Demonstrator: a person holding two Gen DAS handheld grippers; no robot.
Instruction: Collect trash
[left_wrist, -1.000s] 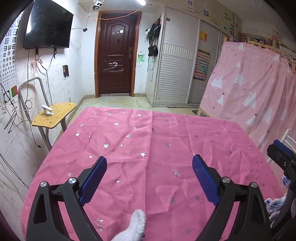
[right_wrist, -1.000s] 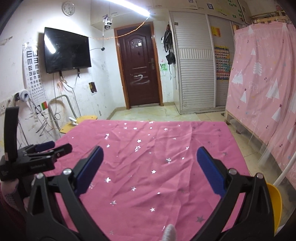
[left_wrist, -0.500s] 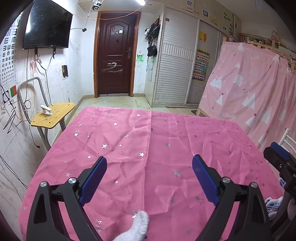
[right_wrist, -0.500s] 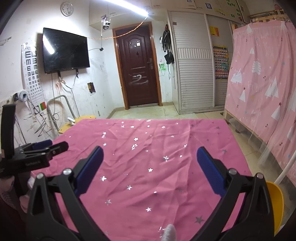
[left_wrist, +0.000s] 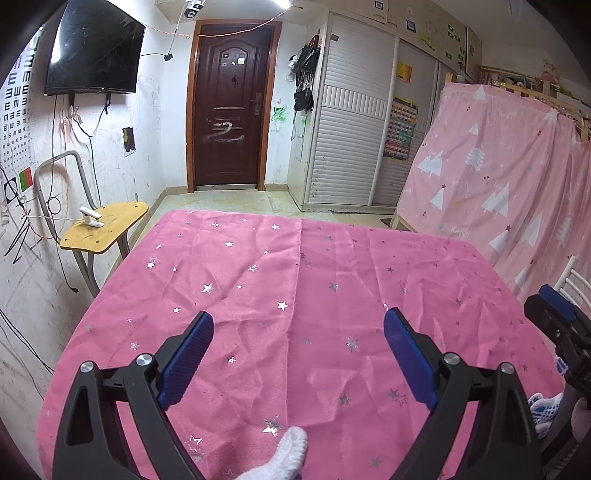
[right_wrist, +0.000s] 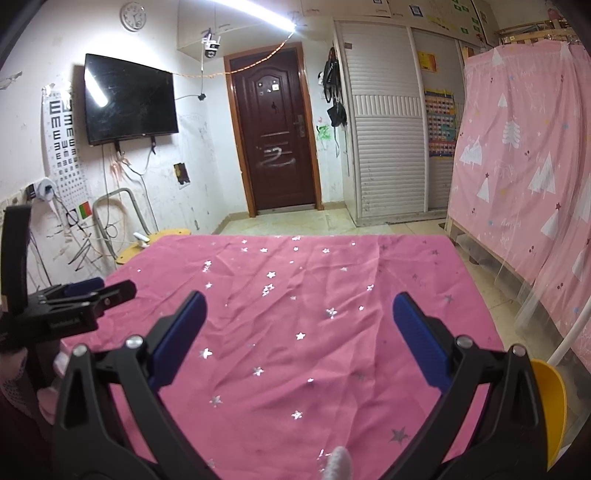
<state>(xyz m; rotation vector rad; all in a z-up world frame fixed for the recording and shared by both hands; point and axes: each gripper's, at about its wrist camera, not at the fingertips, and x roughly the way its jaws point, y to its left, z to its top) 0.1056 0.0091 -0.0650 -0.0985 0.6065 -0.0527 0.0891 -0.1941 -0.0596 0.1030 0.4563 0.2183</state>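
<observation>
Your left gripper (left_wrist: 295, 354) and right gripper (right_wrist: 297, 332) hover over table (left_wrist: 332, 266) under pink star cloth, fingers spread wide, holding nothing; no trash visible on cloth; yellow bin (right_wrist: 550, 406) at right edge; scan sideways before reaching

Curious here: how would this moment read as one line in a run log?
left gripper: open, empty | right gripper: open, empty | pink tablecloth: no trash visible | yellow container: beside table

A home bedroom: wall television (right_wrist: 129, 99), wardrobe (right_wrist: 384, 122), curtained bunk bed (left_wrist: 517, 155).
</observation>
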